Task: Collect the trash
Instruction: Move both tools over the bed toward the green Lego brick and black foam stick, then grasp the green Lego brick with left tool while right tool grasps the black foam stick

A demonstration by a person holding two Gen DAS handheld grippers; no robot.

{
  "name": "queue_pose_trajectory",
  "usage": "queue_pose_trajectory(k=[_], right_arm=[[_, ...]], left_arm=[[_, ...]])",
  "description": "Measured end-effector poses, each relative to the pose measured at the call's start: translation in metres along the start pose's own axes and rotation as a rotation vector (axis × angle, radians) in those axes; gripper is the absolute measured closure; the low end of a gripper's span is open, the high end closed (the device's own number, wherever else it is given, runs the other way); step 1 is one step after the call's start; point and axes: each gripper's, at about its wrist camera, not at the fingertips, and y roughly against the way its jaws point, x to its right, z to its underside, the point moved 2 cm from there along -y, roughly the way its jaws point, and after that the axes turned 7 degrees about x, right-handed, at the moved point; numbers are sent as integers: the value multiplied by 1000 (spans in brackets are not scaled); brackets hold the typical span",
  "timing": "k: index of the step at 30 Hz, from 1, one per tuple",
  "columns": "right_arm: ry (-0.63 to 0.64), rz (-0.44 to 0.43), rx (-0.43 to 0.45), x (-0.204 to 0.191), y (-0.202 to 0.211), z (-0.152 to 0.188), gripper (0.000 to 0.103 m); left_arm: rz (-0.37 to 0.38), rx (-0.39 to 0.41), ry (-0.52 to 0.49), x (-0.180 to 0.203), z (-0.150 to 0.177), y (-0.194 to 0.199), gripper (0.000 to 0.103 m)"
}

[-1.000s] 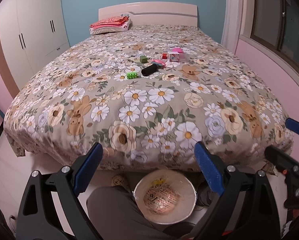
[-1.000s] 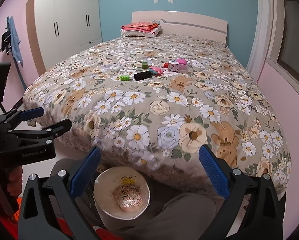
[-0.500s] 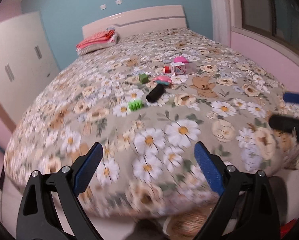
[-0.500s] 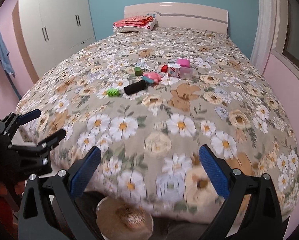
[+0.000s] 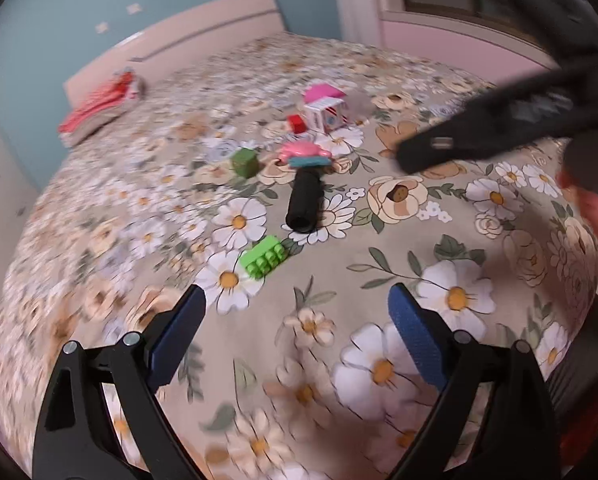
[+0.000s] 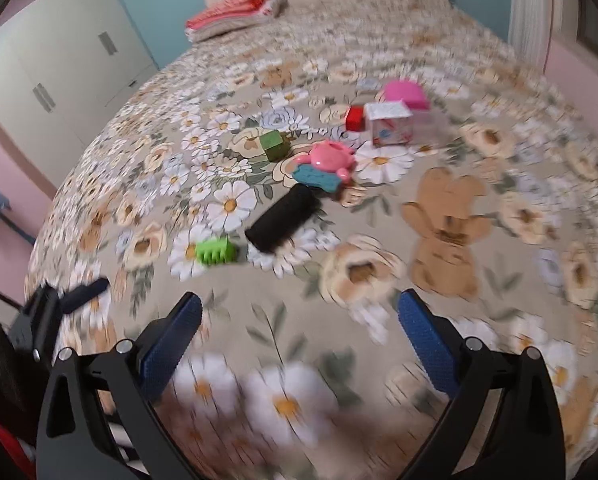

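Bedspread, floral cotton, brown with daisies (image 5: 439, 240), fills both my views. Left gripper (image 5: 295, 320) and right gripper (image 6: 299, 320): I hold each with jaws spread wide, nothing between them. Black matte cylinder (image 5: 305, 200), mid-bed, lying flat; I judge it light and rigid, best pinched across its middle. Pink-and-teal plastic toy (image 5: 305, 154) touches its far end. White printed carton (image 6: 389, 124) further back. Lime-green studded plastic brick (image 5: 263, 263) just near the cylinder; small, hard, grip its flat sides.
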Motion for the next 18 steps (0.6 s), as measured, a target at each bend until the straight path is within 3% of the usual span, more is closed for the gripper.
queue_pose_trajectory(k=[6,13,15,17,18], right_arm=[[-118,60,-100,-6,-81,-31,3],[-211,90,-200,-3,-139,-37,4],[-232,103,-208,-2,-147,-34,10],[-235,112,-201,-3,-151,-32,30],[-230,114,-198,-4,-151,-32,33]], left_arm=[[82,-16,-82,-22,-7,-52,12],[153,-35,-95,-36,-8,-97,13],[170,-39,-83,-39,-5,-106,20],[166,-59,-71,-41,-2,-116,43],[169,-72,-63,-42,-1,-120,44]])
